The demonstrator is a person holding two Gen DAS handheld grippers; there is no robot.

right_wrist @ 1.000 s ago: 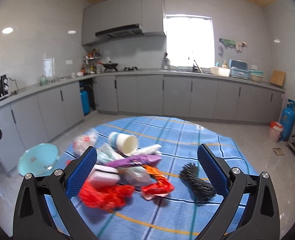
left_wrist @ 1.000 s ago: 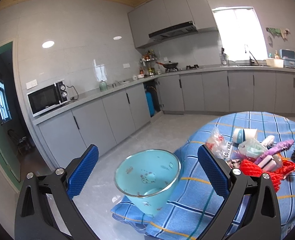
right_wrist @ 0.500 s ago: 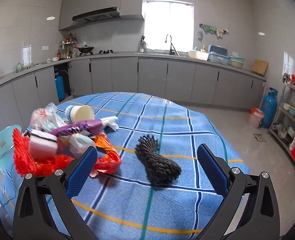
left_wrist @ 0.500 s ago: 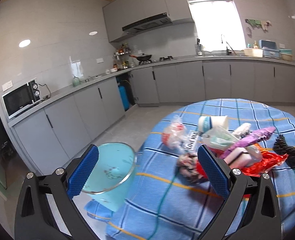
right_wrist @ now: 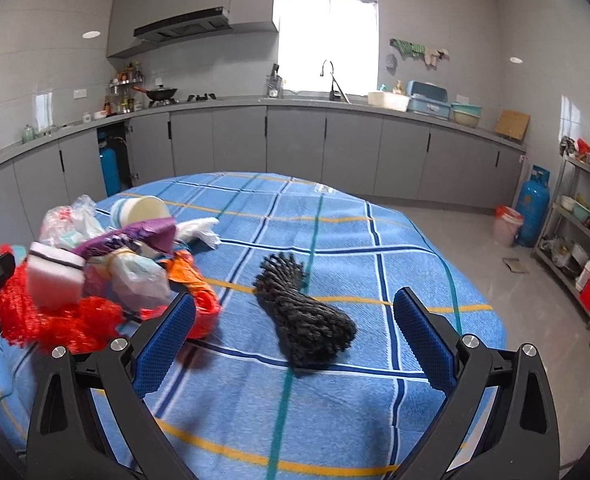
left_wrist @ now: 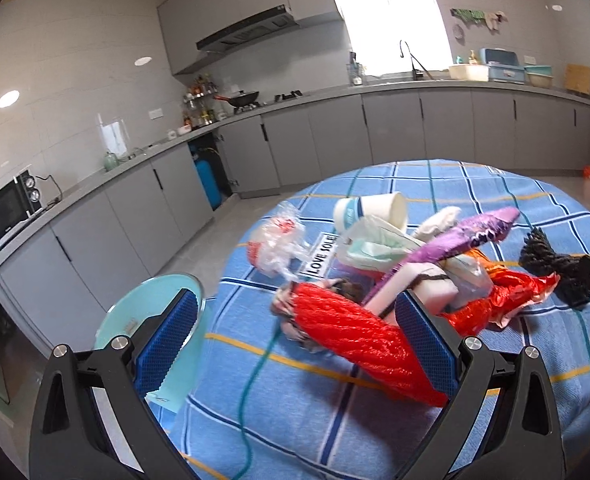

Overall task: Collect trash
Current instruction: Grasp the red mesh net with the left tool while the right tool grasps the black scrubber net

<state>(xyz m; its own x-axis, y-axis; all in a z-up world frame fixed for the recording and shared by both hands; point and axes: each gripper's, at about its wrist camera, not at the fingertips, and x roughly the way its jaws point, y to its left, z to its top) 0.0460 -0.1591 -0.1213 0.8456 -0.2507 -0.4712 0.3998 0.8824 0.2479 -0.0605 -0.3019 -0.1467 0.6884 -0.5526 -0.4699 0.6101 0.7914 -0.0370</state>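
Observation:
A heap of trash lies on the round table with a blue checked cloth (right_wrist: 335, 232): a red net bag (left_wrist: 355, 332), a purple wrapper (left_wrist: 467, 240), a white paper cup (left_wrist: 371, 210), a clear plastic bag (left_wrist: 275, 244), a white sponge (right_wrist: 53, 278) and an orange wrapper (right_wrist: 193, 280). A black net bundle (right_wrist: 307, 316) lies apart to the right of the heap. My left gripper (left_wrist: 295, 344) is open, with the red net bag between its fingers. My right gripper (right_wrist: 295, 340) is open around the black net bundle. A light blue bin (left_wrist: 151, 320) stands at the table's left edge.
Grey kitchen cabinets (right_wrist: 295, 148) run along the back and left walls. A blue gas cylinder (right_wrist: 533, 208) and a metal shelf rack (right_wrist: 583, 236) stand on the right. A microwave (left_wrist: 3, 212) sits on the left counter.
My left gripper has swung right from the bin and closed in on the heap. My right gripper has moved forward and right until the black net bundle sits between its fingers.

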